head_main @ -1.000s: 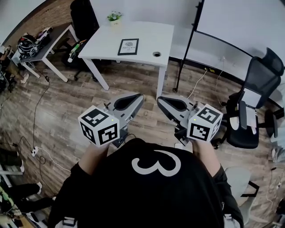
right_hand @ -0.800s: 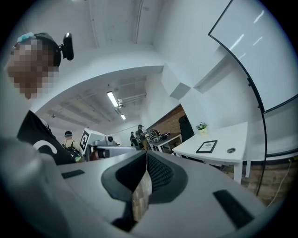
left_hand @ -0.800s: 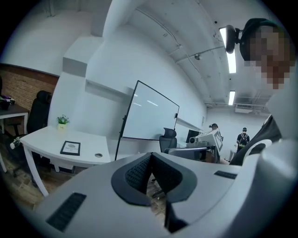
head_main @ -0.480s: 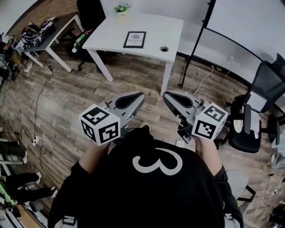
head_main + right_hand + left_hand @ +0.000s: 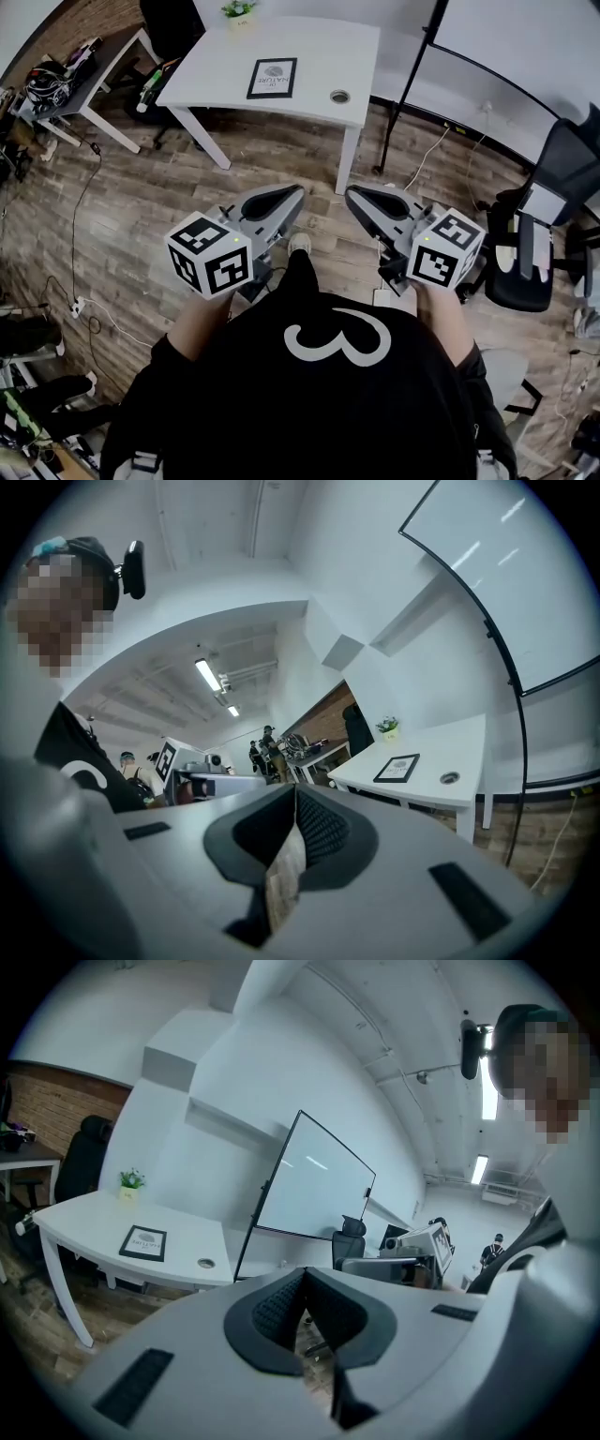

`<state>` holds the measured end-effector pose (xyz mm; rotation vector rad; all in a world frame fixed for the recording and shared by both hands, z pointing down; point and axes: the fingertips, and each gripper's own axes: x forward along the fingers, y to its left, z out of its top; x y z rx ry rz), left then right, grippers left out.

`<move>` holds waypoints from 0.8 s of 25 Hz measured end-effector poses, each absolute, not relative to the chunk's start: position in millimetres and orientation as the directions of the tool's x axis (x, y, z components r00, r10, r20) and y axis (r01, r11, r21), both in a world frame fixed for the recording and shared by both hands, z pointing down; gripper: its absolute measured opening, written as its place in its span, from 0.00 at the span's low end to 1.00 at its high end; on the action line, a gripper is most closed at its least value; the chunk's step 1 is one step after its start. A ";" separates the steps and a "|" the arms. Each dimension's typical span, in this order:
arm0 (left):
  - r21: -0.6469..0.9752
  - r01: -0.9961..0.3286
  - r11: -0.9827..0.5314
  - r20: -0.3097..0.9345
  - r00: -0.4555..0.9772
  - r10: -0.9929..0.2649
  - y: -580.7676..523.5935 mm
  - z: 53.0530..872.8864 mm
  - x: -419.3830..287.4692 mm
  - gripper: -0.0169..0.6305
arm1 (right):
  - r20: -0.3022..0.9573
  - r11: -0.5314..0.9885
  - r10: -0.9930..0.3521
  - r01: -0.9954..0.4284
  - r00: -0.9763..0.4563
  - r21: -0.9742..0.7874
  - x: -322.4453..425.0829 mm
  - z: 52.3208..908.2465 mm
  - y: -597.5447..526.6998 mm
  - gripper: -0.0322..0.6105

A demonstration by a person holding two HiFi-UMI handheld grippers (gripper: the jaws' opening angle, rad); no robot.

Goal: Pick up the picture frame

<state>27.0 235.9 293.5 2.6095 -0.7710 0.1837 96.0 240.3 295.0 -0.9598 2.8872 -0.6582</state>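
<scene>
The picture frame (image 5: 272, 78) is black-edged with a white print and lies flat on the white table (image 5: 216, 70) at the top of the head view. It shows small in the left gripper view (image 5: 143, 1242) and the right gripper view (image 5: 397, 768). My left gripper (image 5: 298, 194) and right gripper (image 5: 351, 194) are held side by side over the wood floor, well short of the table. Both are shut with nothing between the jaws.
A small potted plant (image 5: 237, 10) stands at the table's far edge, and a round cable hole (image 5: 339, 96) is right of the frame. A whiteboard on a stand (image 5: 487, 47) is at right, office chairs (image 5: 539, 234) further right, a cluttered grey desk (image 5: 70, 80) at left.
The table and frame have shifted left and slightly nearer in the head view. Both grippers sit a little lower in the picture. Their jaws stay shut.
</scene>
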 end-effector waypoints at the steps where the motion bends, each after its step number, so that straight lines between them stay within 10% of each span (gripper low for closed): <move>1: 0.351 -0.538 -0.767 0.239 0.843 -0.482 227.7 294.3 28.6 0.05 | 0.105 0.713 -0.586 -0.572 -0.804 -0.405 97.2 295.9 232.0 0.09; 20: 0.456 -0.520 -0.722 0.255 0.854 -0.454 -0.2 308.8 -16.8 0.05 | 0.176 0.655 -0.607 -0.613 -0.775 -0.442 52.9 300.9 12.9 0.09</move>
